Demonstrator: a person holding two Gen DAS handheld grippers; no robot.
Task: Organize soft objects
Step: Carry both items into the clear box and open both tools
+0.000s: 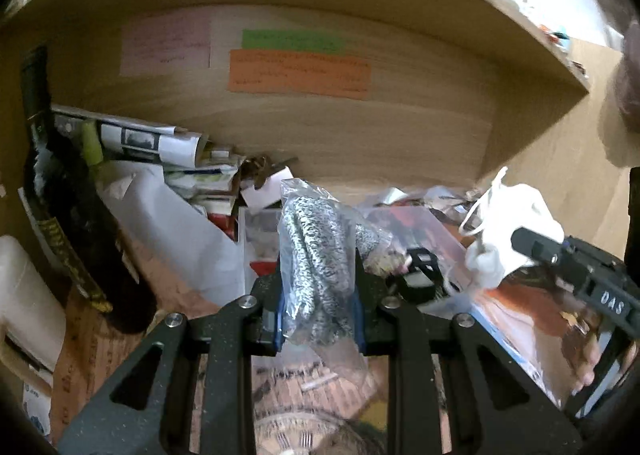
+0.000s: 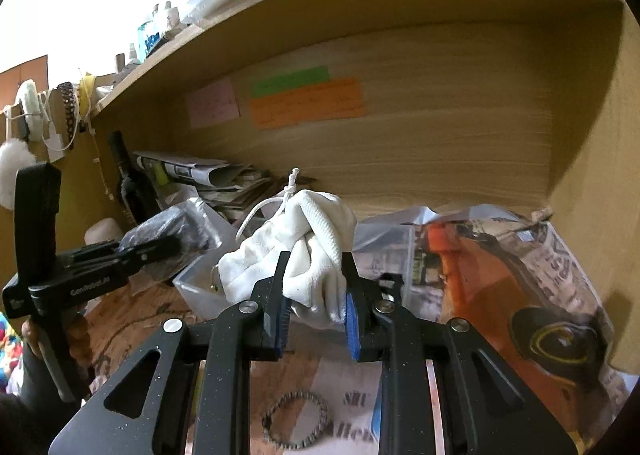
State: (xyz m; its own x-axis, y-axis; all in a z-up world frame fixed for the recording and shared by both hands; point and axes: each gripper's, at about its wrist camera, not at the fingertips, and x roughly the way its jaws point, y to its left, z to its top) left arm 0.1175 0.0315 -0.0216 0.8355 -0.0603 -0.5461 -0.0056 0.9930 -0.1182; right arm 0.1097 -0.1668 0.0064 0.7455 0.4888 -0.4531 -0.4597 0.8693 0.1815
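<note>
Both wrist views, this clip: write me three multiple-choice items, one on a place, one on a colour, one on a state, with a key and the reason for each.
1. Where are the paper notes stuck?
A. On the back wall under the shelf
B. On the dark bottle
C. On the clear box

2. What colour is the largest, lowest note?
A. Blue
B. Orange
C. Black

3. What do the right tongs hold?
A. Nothing, they stand wide open
B. A dark bottle
C. A white drawstring pouch

Key:
1 A: the pink note, green note and orange note sit on the wooden back wall.
2 B: the wide strip below the green one is orange.
3 C: the right tongs pinch the white drawstring pouch between their blue pads, while the left tongs clamp a bagged black-and-white knit.
</note>
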